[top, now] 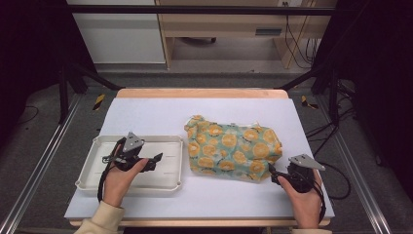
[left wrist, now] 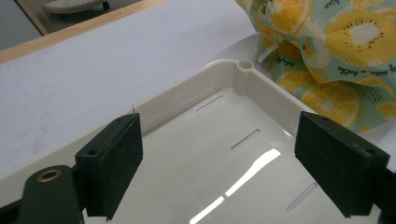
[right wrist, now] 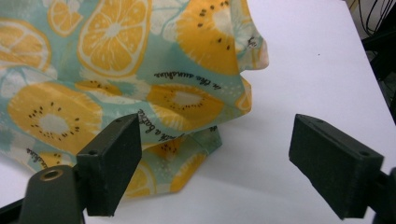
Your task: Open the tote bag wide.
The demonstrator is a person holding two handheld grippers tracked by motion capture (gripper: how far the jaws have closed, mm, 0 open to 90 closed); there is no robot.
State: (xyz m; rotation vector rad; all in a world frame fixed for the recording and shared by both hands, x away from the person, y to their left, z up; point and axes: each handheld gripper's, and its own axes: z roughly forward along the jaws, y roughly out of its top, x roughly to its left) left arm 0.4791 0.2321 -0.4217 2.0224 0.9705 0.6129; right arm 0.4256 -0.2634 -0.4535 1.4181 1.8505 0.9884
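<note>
One fruit-print cloth (top: 234,148), one white tray (top: 92,168), two open tools.

Your left gripper (top: 155,158) and right gripper (top: 271,170) are black, each with a grey three-cornered plate and a black cable. Your left sleeve (top: 100,220) is cream-coloured.

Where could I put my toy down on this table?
Free: the far strip of the white table sheet beyond the cream plastic tray, and the near strip before the crumpled fruit-print cloth. Crowded: the narrow gap between tray and cloth.
</note>
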